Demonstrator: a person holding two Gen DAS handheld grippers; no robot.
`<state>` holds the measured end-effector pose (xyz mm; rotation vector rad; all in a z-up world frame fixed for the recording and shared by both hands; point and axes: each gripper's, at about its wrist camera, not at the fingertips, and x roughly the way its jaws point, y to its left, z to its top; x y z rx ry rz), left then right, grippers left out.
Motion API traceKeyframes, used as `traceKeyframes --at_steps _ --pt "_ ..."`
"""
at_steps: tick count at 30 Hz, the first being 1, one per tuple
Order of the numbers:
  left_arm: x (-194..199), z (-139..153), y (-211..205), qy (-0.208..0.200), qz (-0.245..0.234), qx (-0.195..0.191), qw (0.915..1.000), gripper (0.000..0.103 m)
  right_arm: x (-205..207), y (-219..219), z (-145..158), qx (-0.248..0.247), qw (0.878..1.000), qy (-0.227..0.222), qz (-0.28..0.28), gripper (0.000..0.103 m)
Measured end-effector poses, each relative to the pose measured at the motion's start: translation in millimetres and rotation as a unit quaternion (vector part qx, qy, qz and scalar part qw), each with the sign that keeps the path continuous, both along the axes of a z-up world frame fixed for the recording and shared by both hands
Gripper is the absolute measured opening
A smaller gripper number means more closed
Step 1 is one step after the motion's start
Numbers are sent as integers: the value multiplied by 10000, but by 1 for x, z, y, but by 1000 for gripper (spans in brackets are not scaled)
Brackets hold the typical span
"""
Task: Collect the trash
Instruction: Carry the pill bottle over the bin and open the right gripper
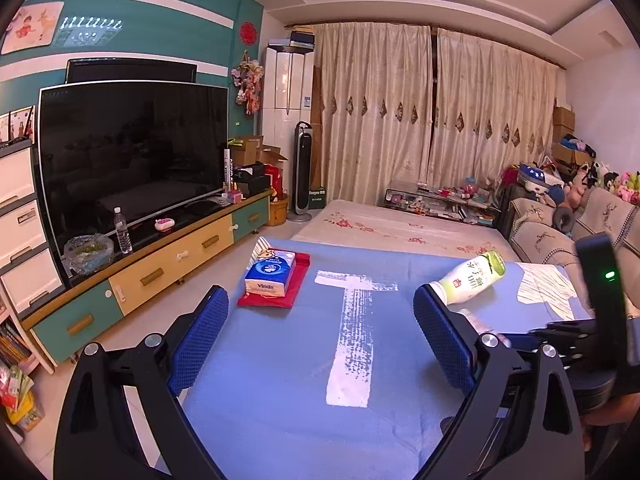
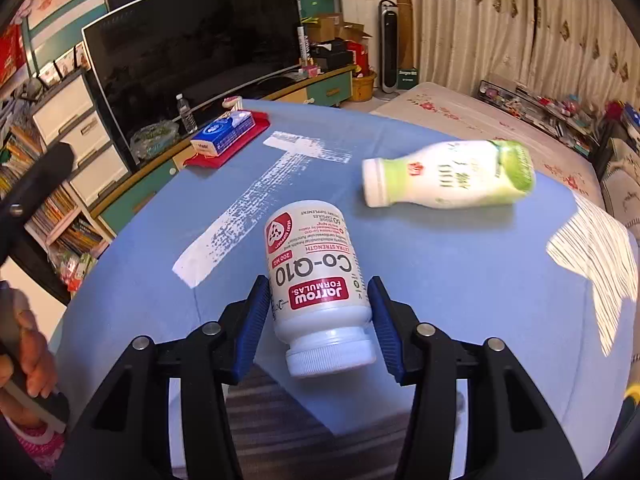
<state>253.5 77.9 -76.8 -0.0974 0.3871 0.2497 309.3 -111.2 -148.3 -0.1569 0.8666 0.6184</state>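
Lying between the spread right tongs point(image 2: 318, 322), untouched: white supplement bottle point(image 2: 318, 284); left tongs point(image 1: 320, 344) spread.

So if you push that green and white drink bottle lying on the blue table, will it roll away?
Probably. The drink bottle lies on its side and looks round, so a sideways nudge could roll it across the flat blue table. Its narrower neck might make it curve. It looks like smooth plastic, so possibly slippery.
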Motion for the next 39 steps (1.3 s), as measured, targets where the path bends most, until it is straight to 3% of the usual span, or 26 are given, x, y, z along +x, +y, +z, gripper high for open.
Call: traceKeyframes --at_steps 5,9,15,21,27,31,39 --pt "2 -3 -7 41 -122 83 9999 92 -20 -56 10 139 9978 -107 -636 48" --pt "4 -5 -14 87 -222 182 9995 92 -36 -119 14 44 9868 -348 -1583 48" --pt "9 -9 -24 174 -404 302 9986 92 -47 -244 7 63 9515 -245 -3066 49" --pt "12 -13 -27 230 -511 341 9978 92 -45 -333 -20 -68 9123 33 -4094 49" --pt "16 -17 -27 331 -609 214 9974 92 -36 -367 -43 -151 8911 198 -4532 49" --pt "18 -19 -29 385 -685 224 9967 92 -39 -382 -43 -206 8740 108 -4854 62" --pt "23 -19 -34 620 -975 -128 9932 92 -60 -360 -30 -133 8810 -136 -4727 69"
